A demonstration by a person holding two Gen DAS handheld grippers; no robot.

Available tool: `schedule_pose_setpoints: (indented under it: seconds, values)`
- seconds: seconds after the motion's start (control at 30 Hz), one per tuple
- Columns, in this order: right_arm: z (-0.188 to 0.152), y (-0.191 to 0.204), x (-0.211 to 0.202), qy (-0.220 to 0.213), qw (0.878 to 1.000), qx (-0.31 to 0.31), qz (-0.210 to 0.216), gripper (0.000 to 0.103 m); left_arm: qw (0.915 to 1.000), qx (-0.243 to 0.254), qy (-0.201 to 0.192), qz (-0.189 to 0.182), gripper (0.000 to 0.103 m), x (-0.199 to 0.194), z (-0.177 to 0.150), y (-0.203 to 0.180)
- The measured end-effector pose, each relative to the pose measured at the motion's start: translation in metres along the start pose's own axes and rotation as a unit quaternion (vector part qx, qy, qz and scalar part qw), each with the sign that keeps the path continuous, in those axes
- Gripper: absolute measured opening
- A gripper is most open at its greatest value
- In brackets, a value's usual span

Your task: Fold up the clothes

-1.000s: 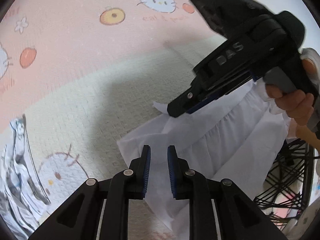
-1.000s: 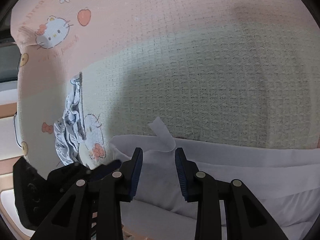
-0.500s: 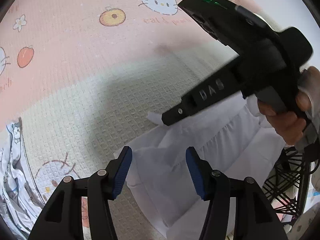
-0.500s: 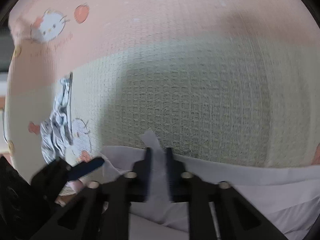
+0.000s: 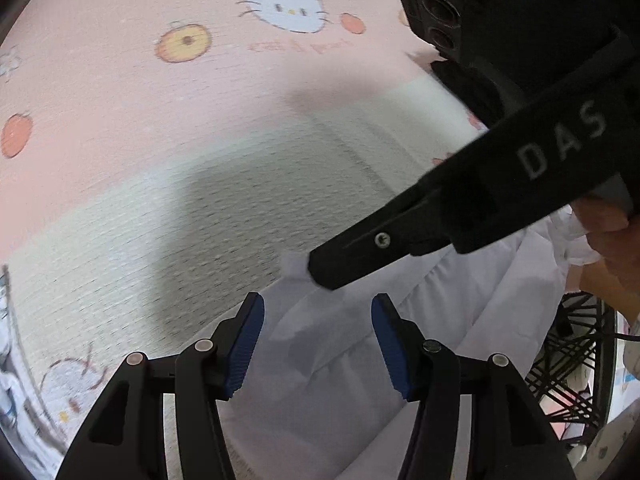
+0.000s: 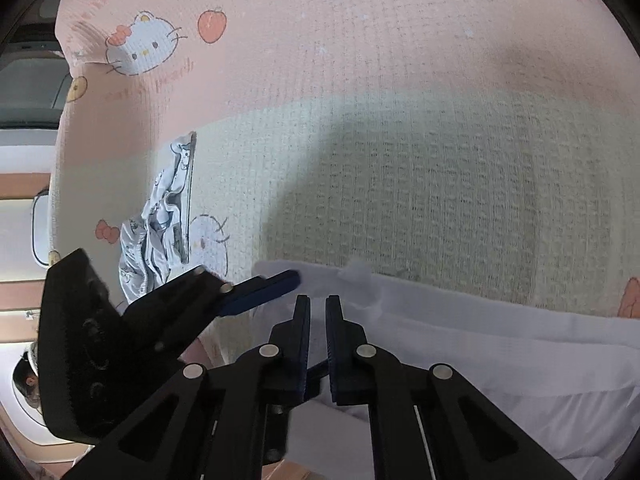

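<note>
A: Right wrist view, lower centre. What do the jaws of the right gripper [image 6: 317,308] show?

B: They are pressed together on an edge of the thin white pleated fabric garment [image 6: 480,344]. A little fabric shows in the narrow slit between the blue ribbed pads. The jaws have just been closing, with the cloth between them.

A: And in the left wrist view?

B: The same tool enters from the upper right as a long black arm. Its tip sits on a small raised tab of the white garment [image 5: 460,320] just above centre. A hand [image 5: 608,236] grips its handle at the right edge.

A: State of the left gripper [image 5: 318,340]?

B: Spread. Its two blue pads stand apart at lower centre with white cloth lying between and below them; neither pad presses on it. In the right wrist view the left gripper [image 6: 276,284] reaches in from the lower left, its blue tips over the garment's left corner.

A: Where does the garment lie?

B: Along the bottom and lower right of both frames, on a textured waffle-weave bedspread, pink and pale green with cartoon cat prints [image 6: 400,120].

A: Anything further out?

B: A crumpled blue-and-white printed cloth [image 6: 160,232] lies at left of the right view, well apart from the white garment. A black wire rack [image 5: 568,368] shows at lower right of the left view.
</note>
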State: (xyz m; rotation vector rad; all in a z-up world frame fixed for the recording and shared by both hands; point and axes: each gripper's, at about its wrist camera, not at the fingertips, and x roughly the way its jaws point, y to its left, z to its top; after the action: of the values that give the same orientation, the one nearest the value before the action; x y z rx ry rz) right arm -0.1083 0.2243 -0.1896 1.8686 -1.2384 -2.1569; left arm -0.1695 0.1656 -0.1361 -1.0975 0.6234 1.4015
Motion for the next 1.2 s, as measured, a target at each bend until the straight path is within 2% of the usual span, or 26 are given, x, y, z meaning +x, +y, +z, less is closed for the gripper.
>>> schedule_pose_setpoints:
  seconds: [0.23, 0.37, 0.43, 0.47, 0.5, 0.53, 0.6, 0.73, 0.83, 0.93, 1.2]
  values:
    - [0.002, -0.010, -0.004, -0.008, 1.000, 0.020, -0.019, 0.006, 0.9998, 0.011, 0.011, 0.008, 0.053, 0.012, -0.001, -0.007]
    - [0.004, -0.022, 0.000, 0.001, 0.999, 0.052, -0.016, 0.007, 0.9999, -0.006, 0.009, 0.001, 0.050, 0.010, 0.000, -0.003]
    - [0.003, -0.027, 0.004, 0.008, 0.998, 0.066, -0.016, 0.007, 1.0000, -0.006, 0.006, 0.005, 0.036, 0.009, 0.000, -0.003]
    - [0.003, -0.030, 0.005, 0.011, 0.997, 0.072, -0.016, 0.007, 1.0000, -0.003, 0.004, 0.008, 0.023, 0.008, -0.001, -0.003]
    - [0.004, -0.033, 0.007, 0.013, 0.997, 0.078, -0.015, 0.009, 1.0000, -0.004, 0.003, 0.007, 0.018, 0.007, -0.002, -0.003]
    - [0.004, -0.035, 0.008, 0.016, 0.996, 0.086, -0.013, 0.012, 1.0000, -0.004, 0.003, 0.007, 0.017, 0.006, -0.003, -0.003]
    - [0.005, -0.038, 0.013, 0.026, 0.995, 0.101, 0.000, 0.035, 1.0000, -0.007, -0.001, 0.000, 0.011, 0.001, -0.006, -0.002]
    - [0.005, -0.039, 0.021, 0.028, 0.992, 0.120, 0.026, 0.036, 0.9995, -0.013, -0.020, -0.022, 0.011, -0.013, -0.013, -0.002]
    - [0.009, -0.035, 0.027, 0.029, 0.992, 0.119, 0.036, 0.037, 0.9992, -0.019, -0.025, -0.025, 0.011, -0.020, -0.015, 0.000]
    - [0.013, -0.033, 0.031, 0.038, 0.991, 0.119, 0.051, 0.037, 0.9979, -0.038, -0.026, -0.045, 0.011, -0.027, -0.016, 0.008]
    - [0.013, -0.028, 0.043, 0.046, 0.990, 0.125, 0.039, 0.035, 0.9979, -0.026, -0.011, -0.058, 0.011, -0.035, -0.033, -0.001]
